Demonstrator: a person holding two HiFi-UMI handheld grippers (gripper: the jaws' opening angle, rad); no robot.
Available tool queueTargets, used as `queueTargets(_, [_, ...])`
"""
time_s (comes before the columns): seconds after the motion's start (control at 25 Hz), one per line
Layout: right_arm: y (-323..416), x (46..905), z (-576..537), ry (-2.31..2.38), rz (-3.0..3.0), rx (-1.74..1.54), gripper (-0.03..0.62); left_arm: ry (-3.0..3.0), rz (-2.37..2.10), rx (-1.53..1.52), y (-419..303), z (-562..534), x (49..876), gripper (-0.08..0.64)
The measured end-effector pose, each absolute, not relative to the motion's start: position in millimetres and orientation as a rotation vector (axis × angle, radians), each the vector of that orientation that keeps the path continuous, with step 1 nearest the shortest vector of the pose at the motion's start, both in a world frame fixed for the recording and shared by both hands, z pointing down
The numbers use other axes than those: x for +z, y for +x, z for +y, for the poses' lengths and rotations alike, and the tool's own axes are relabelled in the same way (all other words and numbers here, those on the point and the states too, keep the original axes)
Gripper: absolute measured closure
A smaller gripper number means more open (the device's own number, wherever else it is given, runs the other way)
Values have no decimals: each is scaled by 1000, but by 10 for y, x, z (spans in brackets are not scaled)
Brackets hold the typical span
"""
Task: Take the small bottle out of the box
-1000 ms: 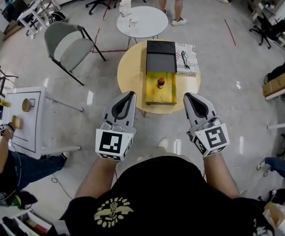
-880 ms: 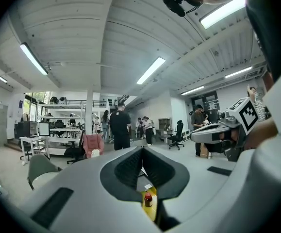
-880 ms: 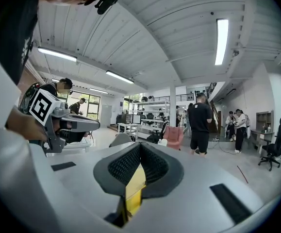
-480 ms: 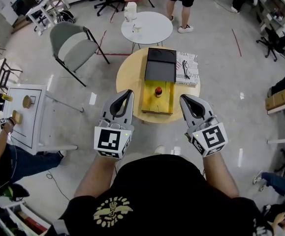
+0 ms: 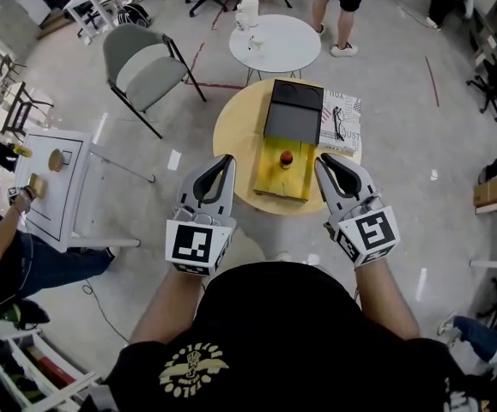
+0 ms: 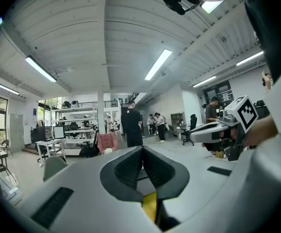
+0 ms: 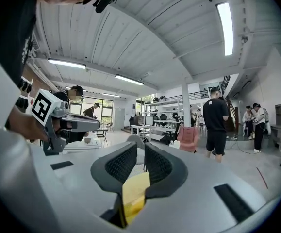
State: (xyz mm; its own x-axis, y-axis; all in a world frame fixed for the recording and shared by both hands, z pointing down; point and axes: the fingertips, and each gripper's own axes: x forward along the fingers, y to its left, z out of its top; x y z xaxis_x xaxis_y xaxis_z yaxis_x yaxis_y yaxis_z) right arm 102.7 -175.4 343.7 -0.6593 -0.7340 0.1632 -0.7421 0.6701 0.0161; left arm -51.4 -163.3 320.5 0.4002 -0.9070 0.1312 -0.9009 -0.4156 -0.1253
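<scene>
Since a second ago we've edged closer to the round table (image 5: 231, 136). Our left gripper (image 5: 224, 161) has its jaws pressed together, empty. Our right gripper (image 5: 324, 163) has its jaws just opening, nothing between them. The small bottle (image 5: 287, 158) sits upright in the yellow box (image 5: 269, 178).

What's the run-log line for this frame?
phase: pre-reach | left gripper: shut, empty | right gripper: jaws opening, empty | small bottle: in box, untouched | box: on round table
</scene>
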Motion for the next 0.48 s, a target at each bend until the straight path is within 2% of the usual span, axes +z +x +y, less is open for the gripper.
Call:
queueTargets(0.08, [915,3478,-1765,1150,-2735,85,492,-2590,1691,-299,-575,-1681,3215,543])
queueTargets(0.48, [750,3473,-2139,1188,-2746,74,477,-2595,1608,-289,-658,-2154,3171,543])
